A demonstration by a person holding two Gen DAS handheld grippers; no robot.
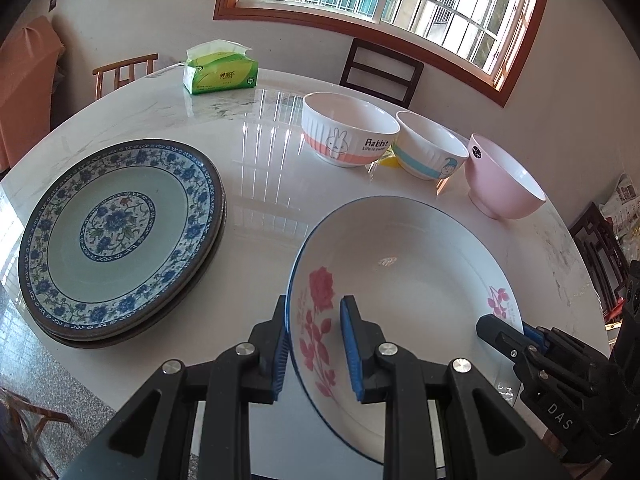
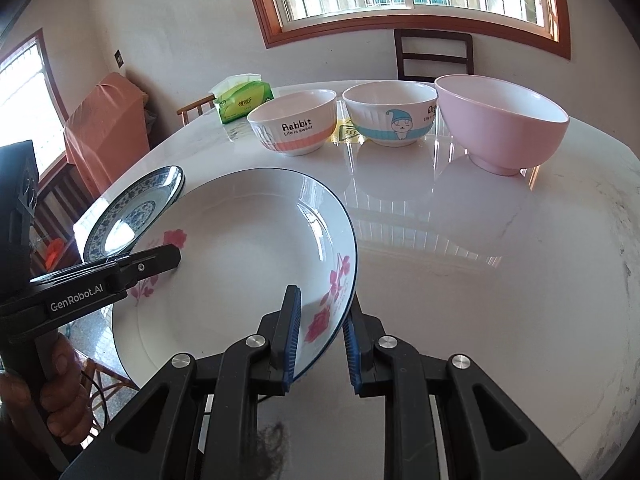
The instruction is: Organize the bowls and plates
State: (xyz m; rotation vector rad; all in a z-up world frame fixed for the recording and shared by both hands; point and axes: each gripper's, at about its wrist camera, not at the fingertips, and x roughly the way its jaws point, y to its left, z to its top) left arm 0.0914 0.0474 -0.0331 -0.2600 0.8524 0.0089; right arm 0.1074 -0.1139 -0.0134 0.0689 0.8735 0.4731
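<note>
A white plate with pink roses and a blue rim (image 1: 404, 292) (image 2: 240, 248) is held between both grippers, apparently a little above the table. My left gripper (image 1: 314, 350) straddles its left rim, fingers closed on it. My right gripper (image 2: 320, 340) straddles its right rim, likewise closed on it. A stack of blue floral plates (image 1: 120, 236) (image 2: 132, 212) lies on the table to the left. Three bowls stand at the back: an orange-banded Rabbit bowl (image 1: 348, 134) (image 2: 294, 122), a blue-banded bowl (image 1: 430, 144) (image 2: 390, 114) and a pink bowl (image 1: 502, 178) (image 2: 500, 122).
The white marble table (image 2: 480, 260) is round. A green tissue pack (image 1: 220, 70) (image 2: 242, 100) sits at its far side. Chairs (image 1: 382, 72) stand around it. A small yellow thing (image 1: 388, 160) lies between the bowls.
</note>
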